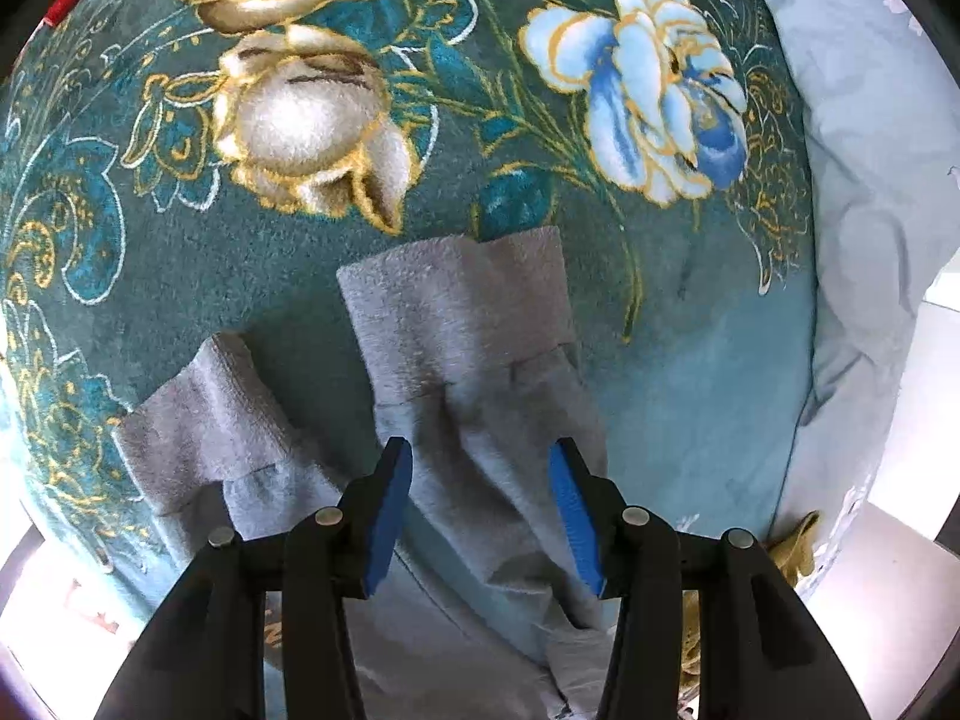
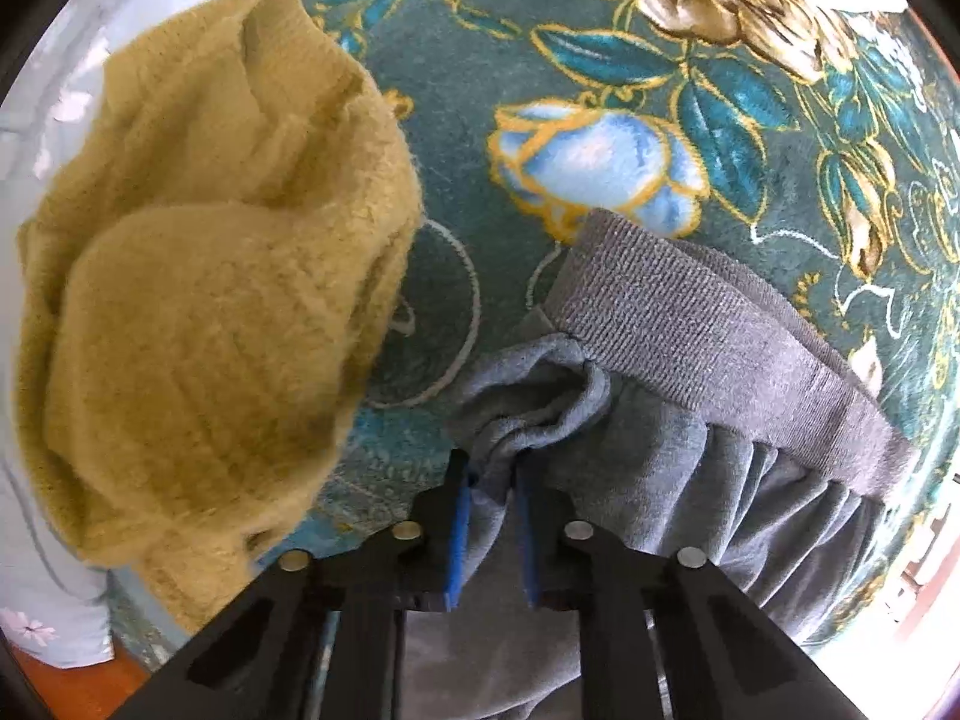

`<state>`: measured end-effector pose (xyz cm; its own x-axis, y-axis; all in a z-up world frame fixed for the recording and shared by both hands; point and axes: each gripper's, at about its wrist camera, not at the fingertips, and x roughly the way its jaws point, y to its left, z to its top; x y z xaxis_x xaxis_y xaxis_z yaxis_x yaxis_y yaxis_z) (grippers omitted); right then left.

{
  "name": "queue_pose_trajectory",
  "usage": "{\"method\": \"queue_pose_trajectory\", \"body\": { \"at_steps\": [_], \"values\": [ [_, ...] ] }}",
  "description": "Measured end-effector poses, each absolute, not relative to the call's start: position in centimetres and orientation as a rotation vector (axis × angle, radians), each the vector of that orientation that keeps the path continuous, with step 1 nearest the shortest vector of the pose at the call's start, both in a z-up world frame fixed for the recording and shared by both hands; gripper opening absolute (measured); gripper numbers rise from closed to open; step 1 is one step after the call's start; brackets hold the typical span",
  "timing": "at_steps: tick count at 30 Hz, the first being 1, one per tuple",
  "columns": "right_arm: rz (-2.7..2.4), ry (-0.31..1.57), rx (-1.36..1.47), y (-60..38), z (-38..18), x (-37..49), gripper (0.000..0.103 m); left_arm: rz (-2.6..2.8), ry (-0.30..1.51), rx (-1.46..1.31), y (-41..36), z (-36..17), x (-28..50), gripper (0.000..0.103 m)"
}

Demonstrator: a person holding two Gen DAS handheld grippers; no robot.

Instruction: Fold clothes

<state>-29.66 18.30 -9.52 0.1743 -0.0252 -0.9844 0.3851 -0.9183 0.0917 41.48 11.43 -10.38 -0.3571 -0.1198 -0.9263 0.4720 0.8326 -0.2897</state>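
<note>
In the left wrist view, the left hand-held gripper (image 1: pixel 481 516) stands with its two blue pads wide apart and nothing between them. It hovers above one leg of the grey trousers (image 1: pixel 468 348). Just past the fingers this leg ends in a ribbed cuff, and a second leg with its own cuff (image 1: pixel 198 414) lies to the left — the two are a little apart. Both rest on the green floral blanket (image 1: pixel 288 252). Farther right, a pale blue pillow (image 1: pixel 864 180) lies along the blanket's edge.

In the right wrist view, the right hand-held gripper (image 2: pixel 492 531) is closed on a bunched fold of the grey trousers, near the waist. Just beyond it the ribbed waistband (image 2: pixel 708 336) runs diagonally to the right, with the gathered cloth below it. To the left, a yellow knitted sweater (image 2: pixel 210 300) lies crumpled on the same blanket — close to the trousers but not touching them.
</note>
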Motion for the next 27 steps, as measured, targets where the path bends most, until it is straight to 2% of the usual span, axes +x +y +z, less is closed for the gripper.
{"method": "queue_pose_trajectory", "body": {
  "at_steps": [3, 12, 14, 15, 17, 18, 23, 27],
  "values": [
    [-1.819, 0.229, 2.117, 19.5, -8.0, -30.0, 0.013, -0.635, 1.857, 0.272, 12.0, -10.7, 41.2, 0.049],
    [-1.811, 0.14, 2.094, 21.2, -5.7, -29.6, 0.013, -0.627, 1.871, 0.324, 12.9, -13.4, 39.7, 0.049],
    [-1.81, 0.132, 2.094, 21.1, -5.1, -29.4, 0.013, -0.593, 1.882, 0.3, 13.0, -14.4, 39.6, 0.044],
    [-1.811, 0.128, 2.093, 21.2, -4.7, -29.4, 0.013, -0.586, 1.899, 0.229, 13.2, -14.8, 39.7, 0.038],
    [-1.81, 0.123, 2.087, 21.2, -4.1, -29.4, 0.013, -0.568, 1.907, 0.131, 13.3, -14.8, 40.1, 0.008],
    [-1.81, 0.119, 2.081, 21.1, -3.7, -29.4, 0.013, -0.567, 1.894, 0.104, 13.2, -14.5, 40.2, 0.004],
    [-1.798, 0.065, 2.013, 21.3, -0.9, -29.0, 0.01, -0.677, 1.791, 0.129, 11.8, -10.3, 40.5, 0.001],
    [-1.788, -0.025, 1.923, 24.1, 3.1, -28.5, 0.009, -0.733, 1.82, 0.176, 14.3, -5.9, 40.2, 0.001]
  ]
}}
